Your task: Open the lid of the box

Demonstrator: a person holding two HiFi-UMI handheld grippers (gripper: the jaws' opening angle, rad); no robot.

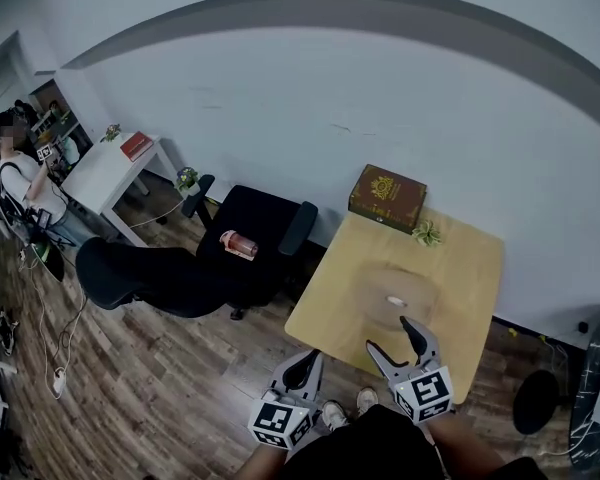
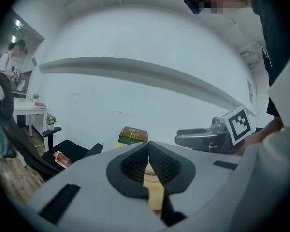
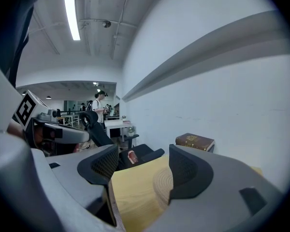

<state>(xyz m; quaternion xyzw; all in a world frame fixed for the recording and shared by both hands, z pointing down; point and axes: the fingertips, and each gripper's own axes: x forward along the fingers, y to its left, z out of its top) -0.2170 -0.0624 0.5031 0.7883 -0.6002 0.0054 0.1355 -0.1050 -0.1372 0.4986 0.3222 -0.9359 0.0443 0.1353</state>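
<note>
Nothing is done yet: the brown box (image 1: 387, 196) in the upper middle looks shut, the left claw (image 1: 302, 367) is closed, and the right claw (image 1: 390, 333) is open and empty.

You've got: box (image 1: 387, 197) dk brown w/ gold emblem; table (image 1: 470, 268) pale wood grain; chair (image 1: 255, 230) black; floor (image 1: 160, 388) dk brown planks; left gripper (image 1: 302, 366) & right gripper (image 1: 390, 334) grey, cubes w/ b/w square markers; wall (image 1: 330, 88) white.
</note>
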